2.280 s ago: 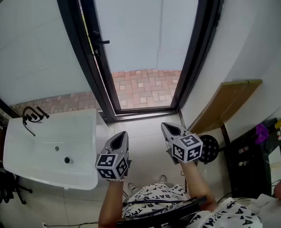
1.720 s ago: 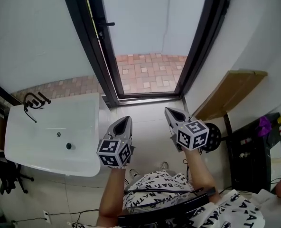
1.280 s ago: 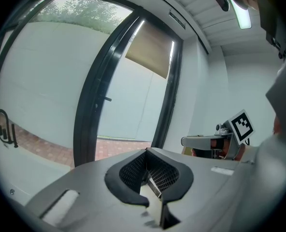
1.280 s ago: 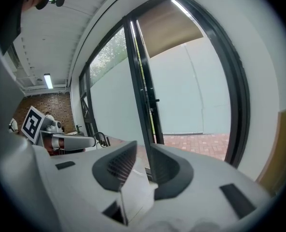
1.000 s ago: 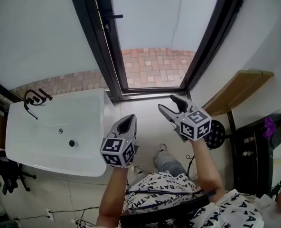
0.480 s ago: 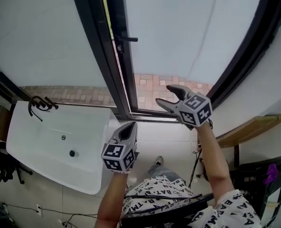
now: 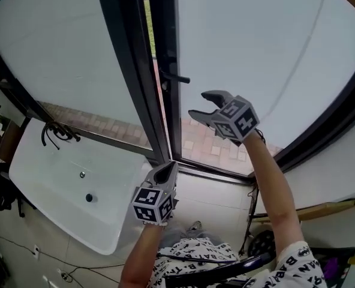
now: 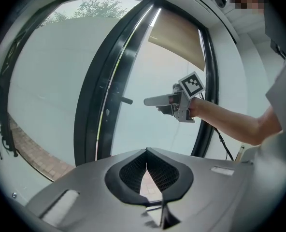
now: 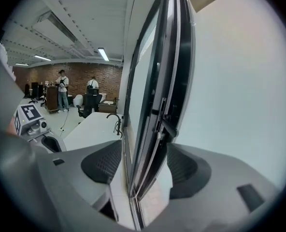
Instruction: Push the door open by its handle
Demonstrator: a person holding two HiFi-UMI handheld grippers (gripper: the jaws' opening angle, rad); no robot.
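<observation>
A glass door [image 7: 249, 47] fills the top, with a sink [image 7: 45, 185] at lower left. The right gripper [image 7: 200, 103] gapes empty beside the handle [image 7: 176, 78]; the left gripper [image 7: 167, 170], at lower centre, is closed and empty.

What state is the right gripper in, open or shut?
Open. The right gripper shows jaws wide apart in its own view; the door handle lies ahead, untouched.

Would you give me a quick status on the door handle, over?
Right hand-held gripper open, just short of the door handle. Left hand-held gripper shut, held low. Nothing between.
</observation>
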